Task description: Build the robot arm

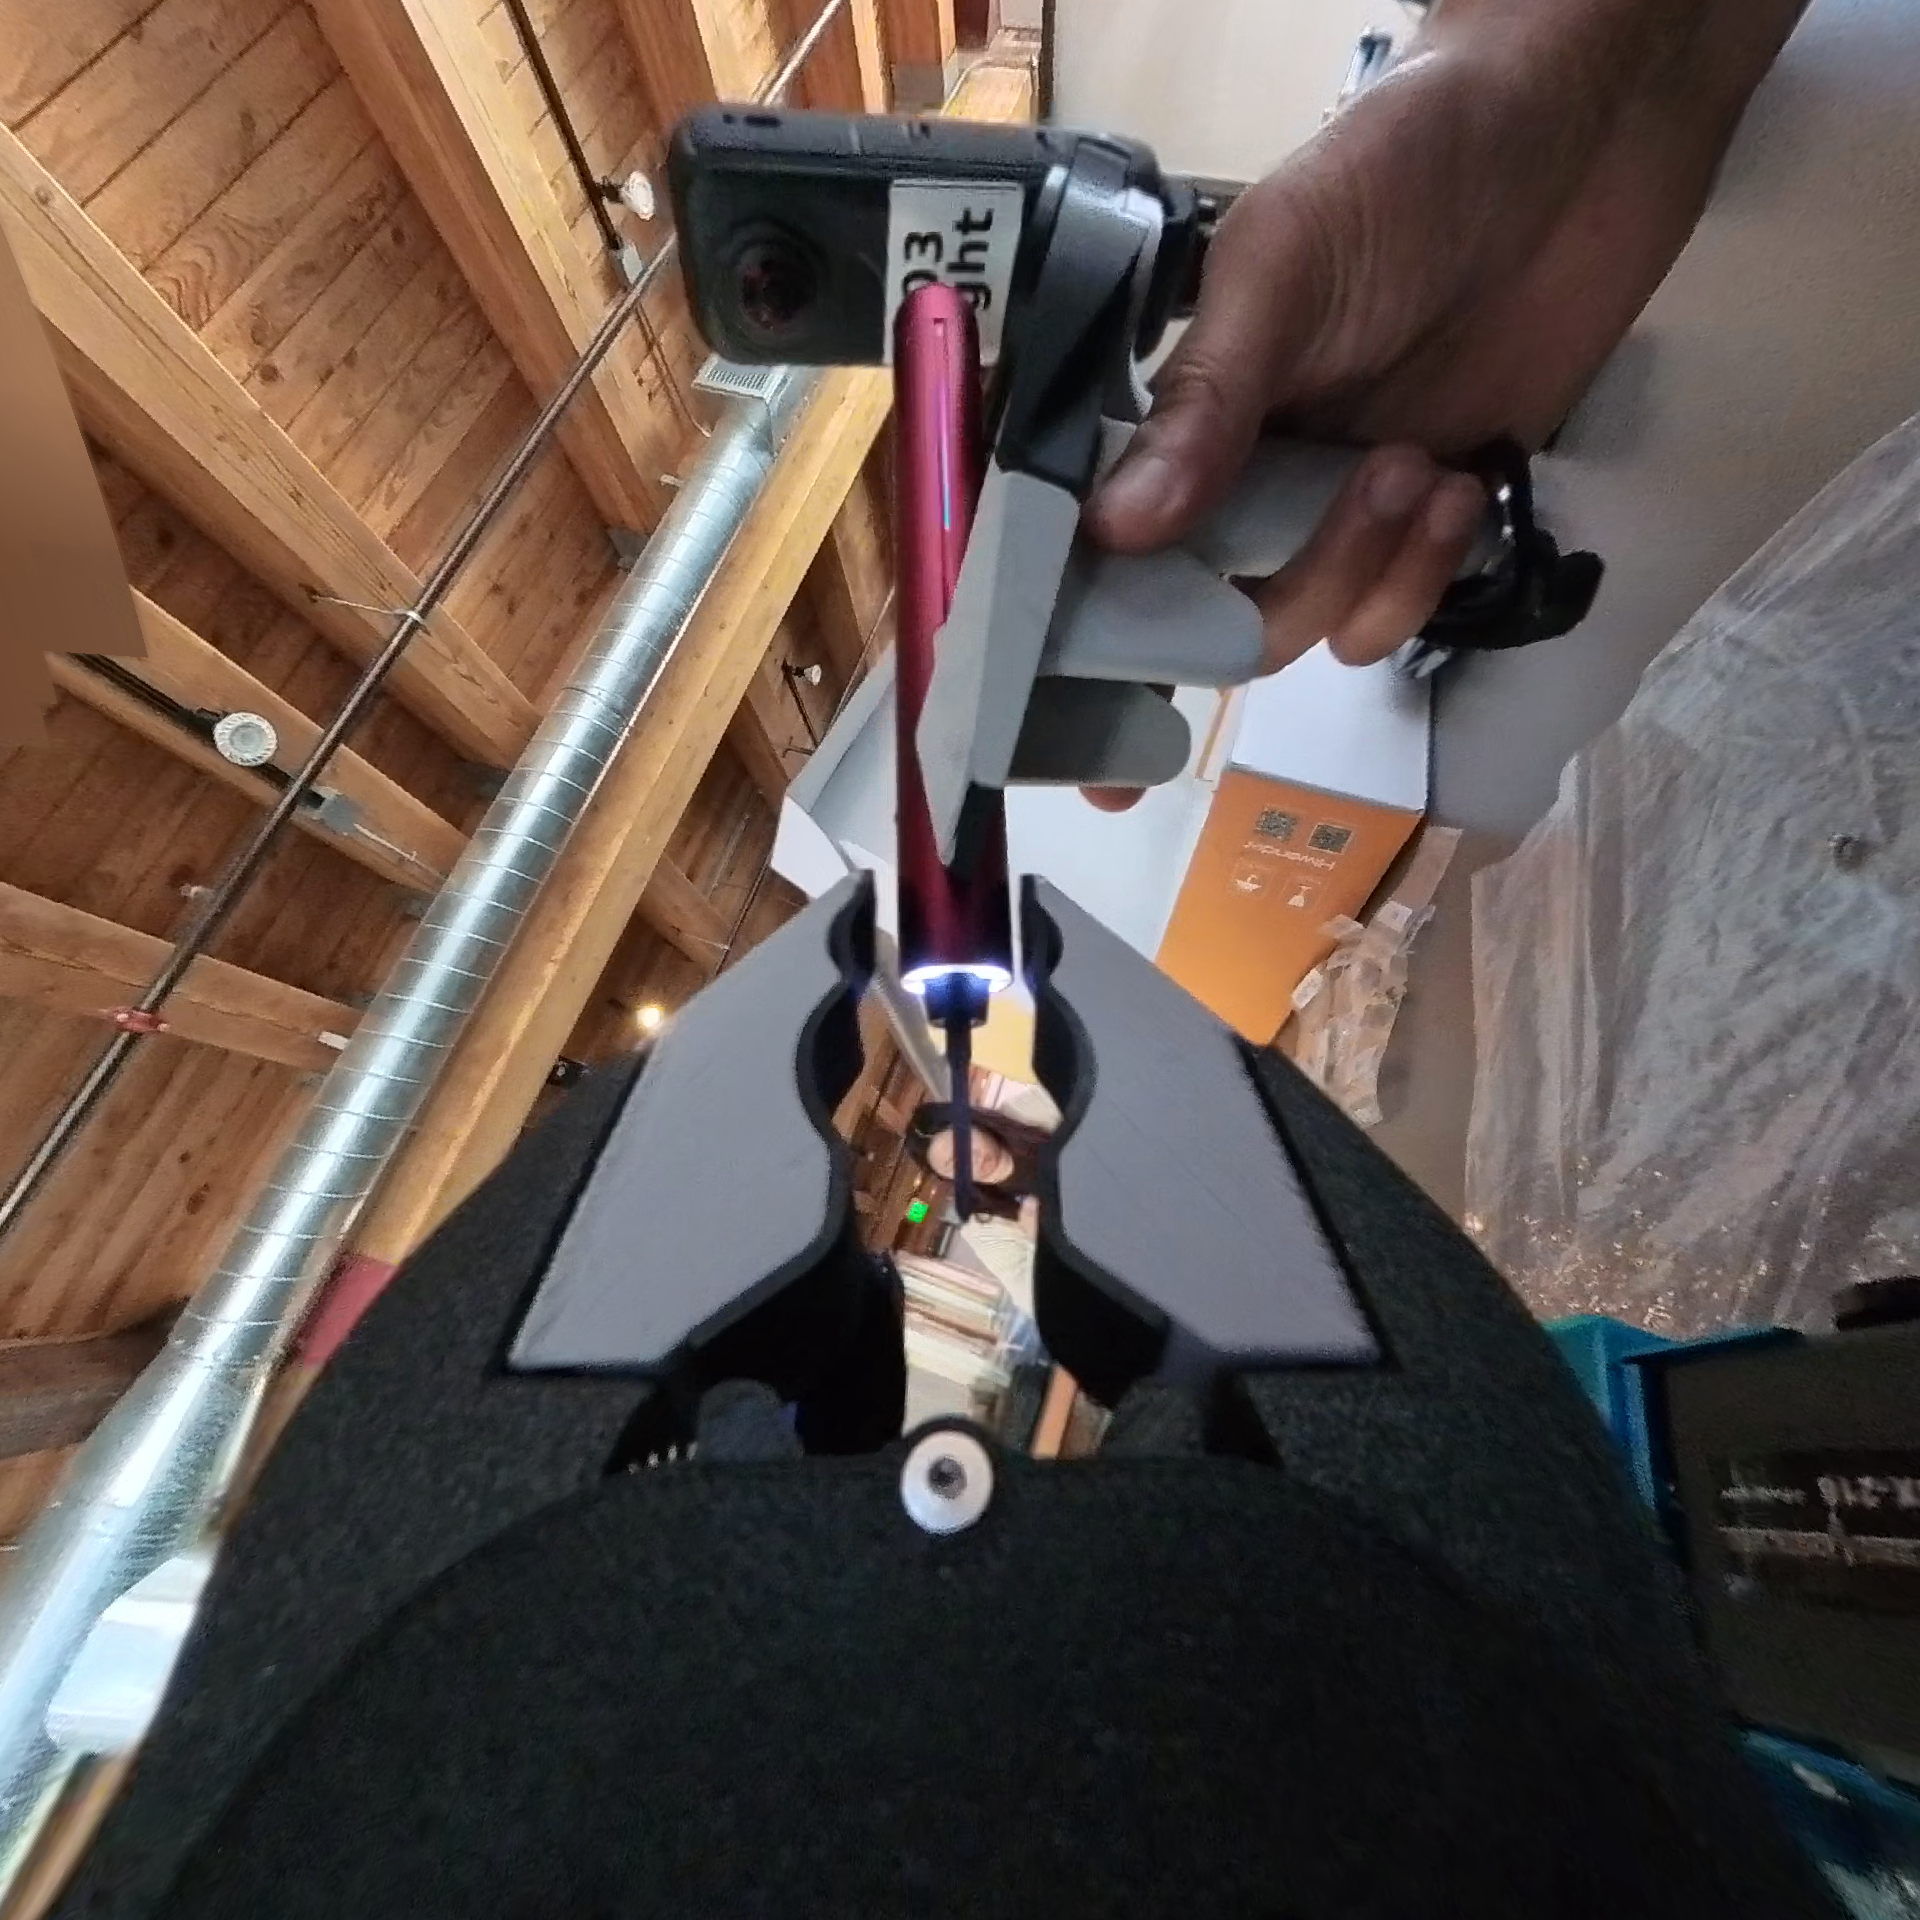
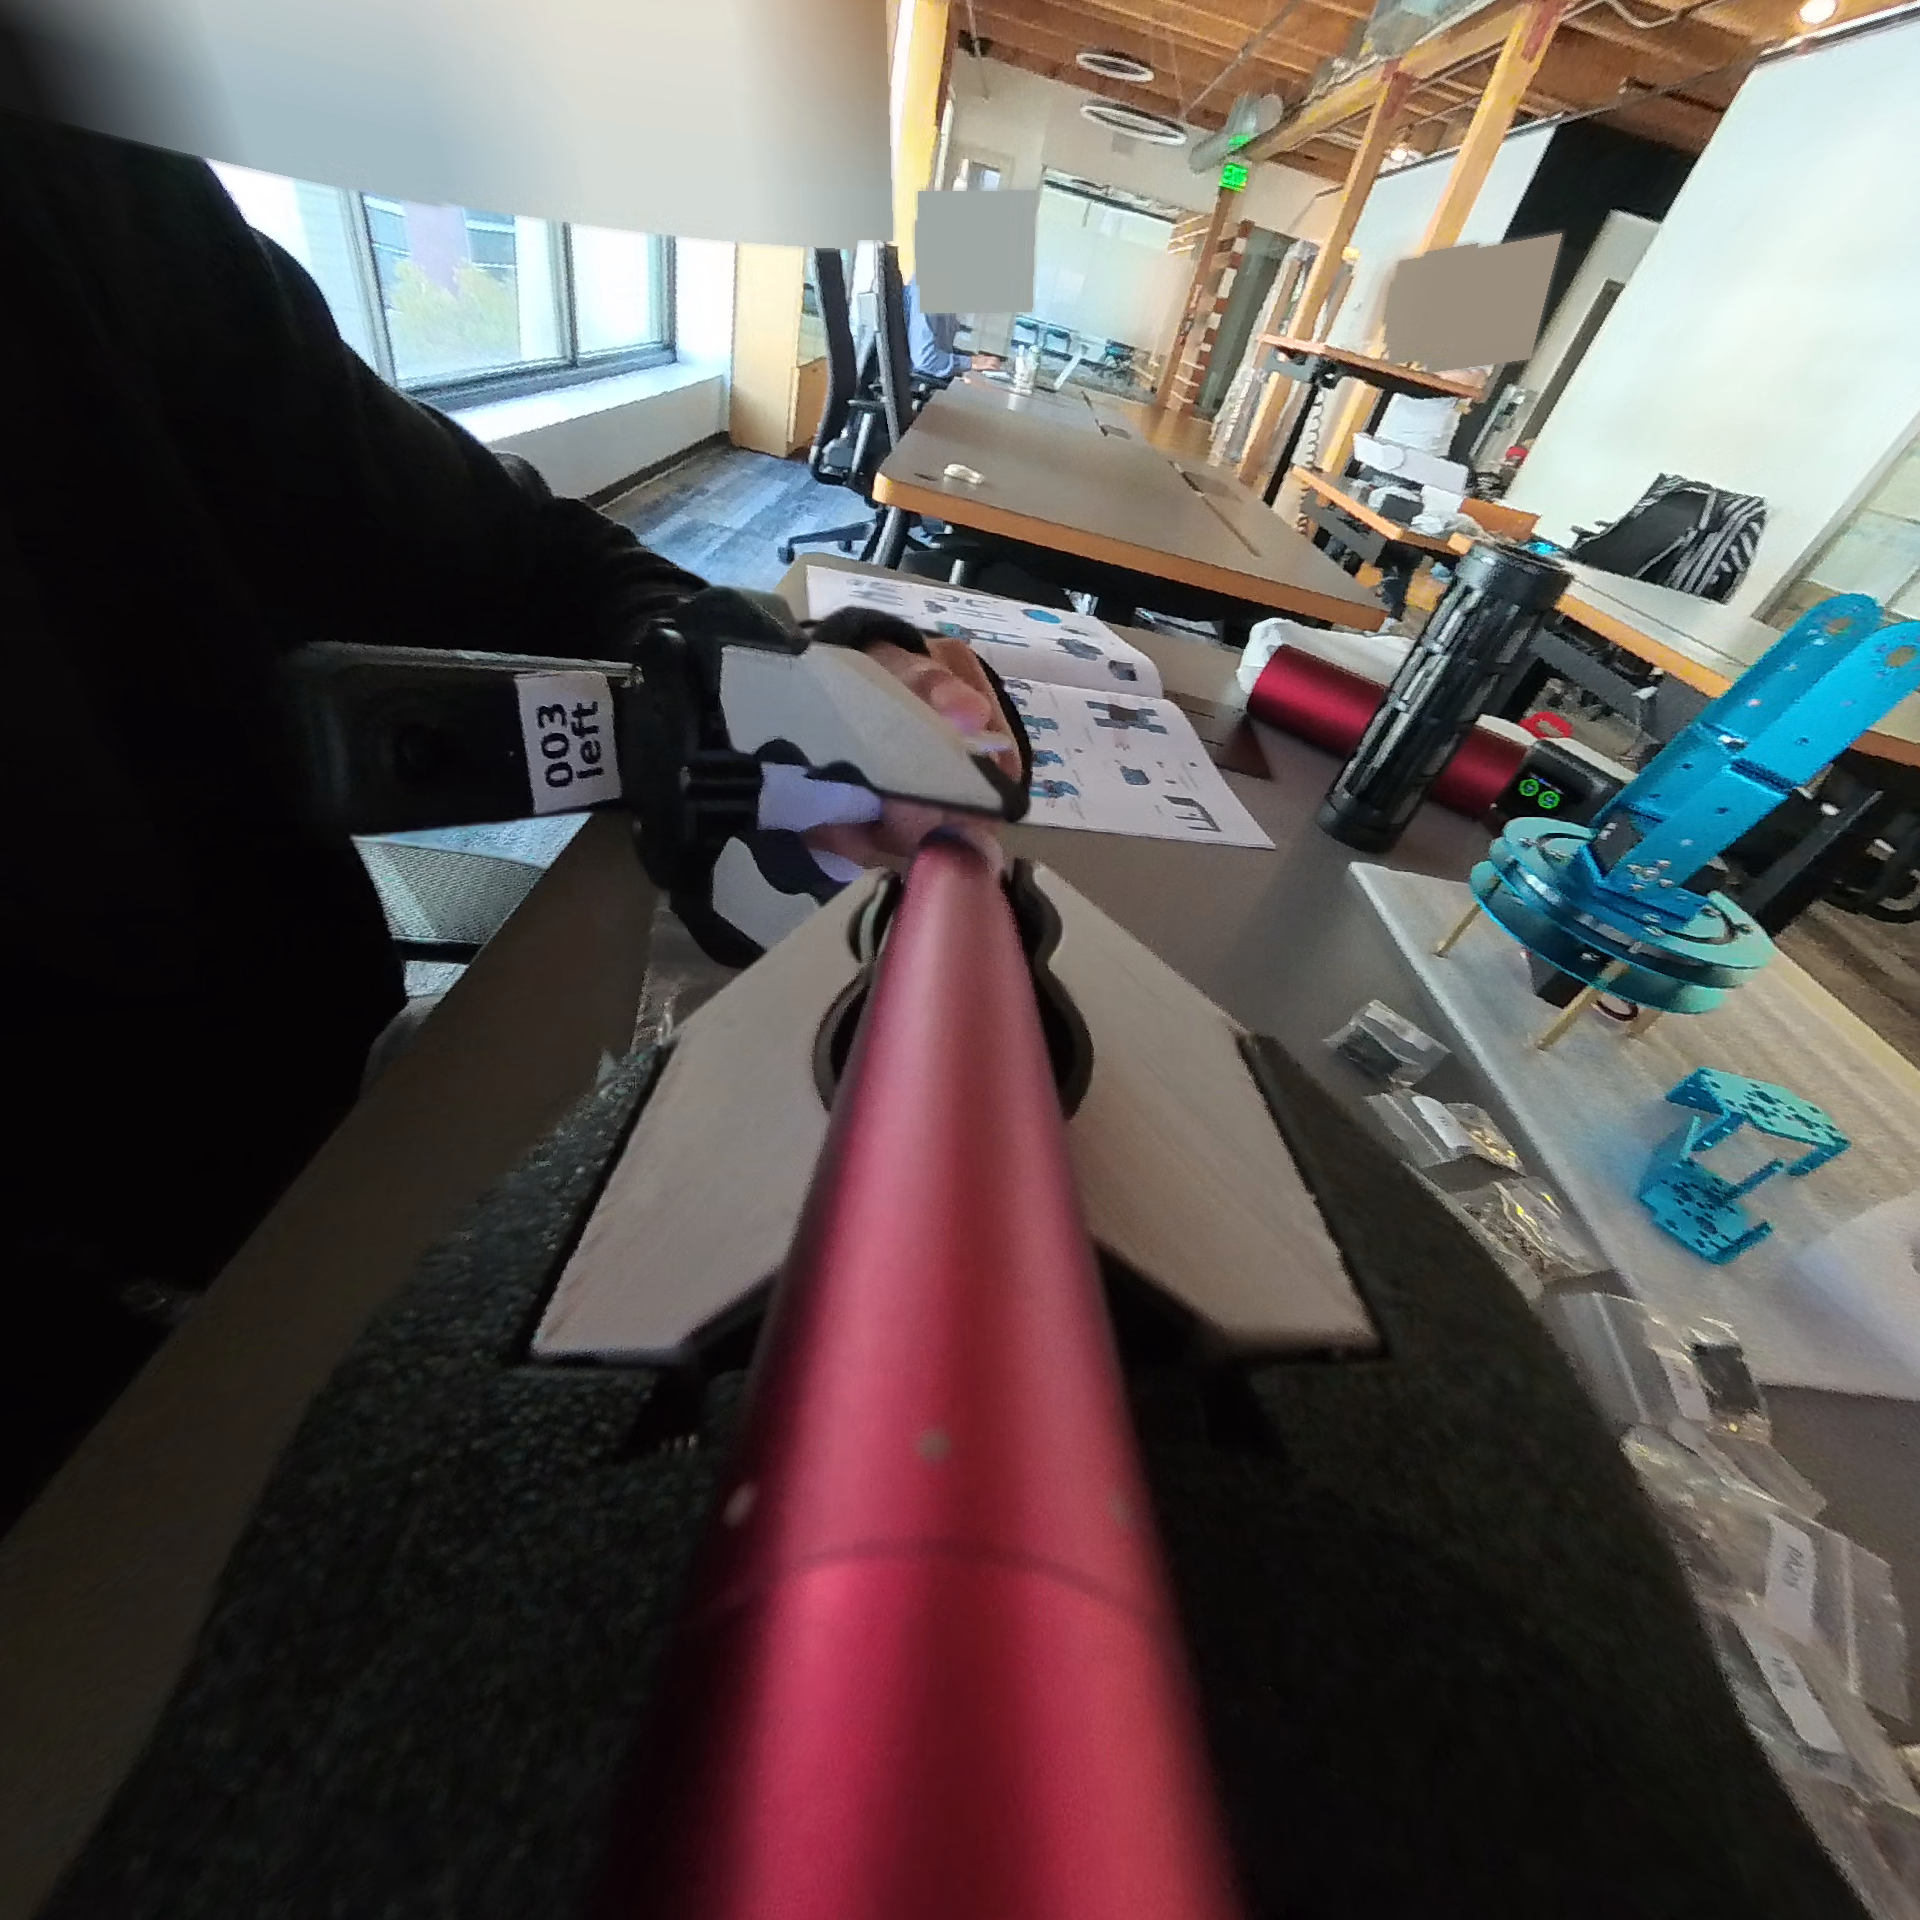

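My right gripper (image 2: 951,904) is shut on a red electric screwdriver (image 2: 935,1299) that runs forward between its fingers. The left wrist view looks up at the ceiling. There the right gripper (image 1: 971,821), held by a hand (image 1: 1403,312), points the screwdriver (image 1: 935,623) down at me. Its lit nose and dark bit (image 1: 961,1101) sit between the fingers of my left gripper (image 1: 948,904). Those jaws stand slightly wider than the nose, with a thin gap on each side. In the right wrist view the left gripper (image 2: 925,821) meets the screwdriver's tip above the table.
On the dark table (image 2: 1288,914) lie an open instruction booklet (image 2: 1091,727), a black cylinder (image 2: 1444,707), a red tube (image 2: 1340,707), a blue metal turntable assembly (image 2: 1621,914), a blue bracket (image 2: 1704,1164) and small parts bags (image 2: 1455,1132). A metal duct (image 1: 582,748) crosses the wooden ceiling.
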A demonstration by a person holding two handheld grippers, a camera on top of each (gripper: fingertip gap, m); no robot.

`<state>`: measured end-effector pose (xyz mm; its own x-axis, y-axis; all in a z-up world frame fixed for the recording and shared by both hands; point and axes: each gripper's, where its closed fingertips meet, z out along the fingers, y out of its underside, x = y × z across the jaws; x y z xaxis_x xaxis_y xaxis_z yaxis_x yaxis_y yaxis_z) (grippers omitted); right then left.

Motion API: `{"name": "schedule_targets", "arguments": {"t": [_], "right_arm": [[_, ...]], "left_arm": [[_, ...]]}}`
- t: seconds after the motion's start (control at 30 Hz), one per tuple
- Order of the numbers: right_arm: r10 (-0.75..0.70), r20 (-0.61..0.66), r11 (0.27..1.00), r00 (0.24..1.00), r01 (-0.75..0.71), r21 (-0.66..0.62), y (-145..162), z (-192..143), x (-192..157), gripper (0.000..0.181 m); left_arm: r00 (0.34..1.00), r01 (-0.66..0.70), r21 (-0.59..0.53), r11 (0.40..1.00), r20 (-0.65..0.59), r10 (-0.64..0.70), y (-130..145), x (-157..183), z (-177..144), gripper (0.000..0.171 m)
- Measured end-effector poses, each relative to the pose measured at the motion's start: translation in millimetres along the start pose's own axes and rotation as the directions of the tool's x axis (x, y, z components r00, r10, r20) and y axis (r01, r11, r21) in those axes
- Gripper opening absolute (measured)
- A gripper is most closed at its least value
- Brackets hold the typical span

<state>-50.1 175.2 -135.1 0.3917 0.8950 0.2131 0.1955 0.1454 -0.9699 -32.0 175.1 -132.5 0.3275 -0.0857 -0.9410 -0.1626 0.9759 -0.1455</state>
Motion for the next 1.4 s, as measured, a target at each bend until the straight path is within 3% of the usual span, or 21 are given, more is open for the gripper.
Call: {"name": "schedule_targets", "arguments": {"t": [0.17, 0.3, 0.4, 0.5, 0.57, 0.73, 1.0, 1.4], "right_arm": [[0.01, -0.084, 1.0, 0.996, -0.009, 0.008, -4.6, -24.4, 25.1, 0.023], [0.061, -0.124, 0.998, 0.99, -0.06, 0.012, -4.8, -46.8, 40.6, 0.022], [0.042, -0.134, 0.999, 0.99, -0.044, -0.013, 0.9, -57.6, 43.7, 0.023], [0.057, -0.066, 0.994, 0.996, -0.063, -0.088, 19.5, -67.7, 33.2, 0.022], [0.14, 0.086, 0.978, 0.986, -0.124, -0.169, 39.8, -75.6, 6.1, 0.021], [0.151, 0.142, 0.942, 0.978, -0.099, -0.32, 85.1, -85.3, -12.9, 0.022], [0.175, 0.173, 0.921, 0.969, -0.098, -0.378, 103.3, -81.8, -22.2, 0.022], [0.171, 0.172, 0.913, 0.97, -0.09, -0.398, 108.6, -81.0, -23.2, 0.022]], "left_arm": [[0.984, 0.175, -0.047, 0.983, -0.023, -0.177, 28.4, -16.3, -4.2, 0.039], [0.899, 0.413, -0.125, 0.902, -0.1, -0.426, 53.9, -16.1, -3.5, 0.039], [0.738, 0.584, -0.228, 0.779, -0.249, -0.627, 60.9, 7.1, -3.0, 0.039], [0.49, 0.696, -0.357, 0.623, -0.398, -0.776, 54.0, 35.8, -10.0, 0.038], [0.324, 0.717, -0.436, 0.544, -0.483, -0.814, 42.0, 52.7, -18.2, 0.038], [0.071, 0.739, -0.52, 0.429, -0.573, -0.816, 11.6, 66.1, -32.1, 0.038], [0.153, 0.67, -0.506, 0.543, -0.622, -0.768, -1.7, 87.2, -38.1, 0.037], [0.113, 0.675, -0.524, 0.52, -0.623, -0.774, -3.5, 88.3, -40.0, 0.037]]}}
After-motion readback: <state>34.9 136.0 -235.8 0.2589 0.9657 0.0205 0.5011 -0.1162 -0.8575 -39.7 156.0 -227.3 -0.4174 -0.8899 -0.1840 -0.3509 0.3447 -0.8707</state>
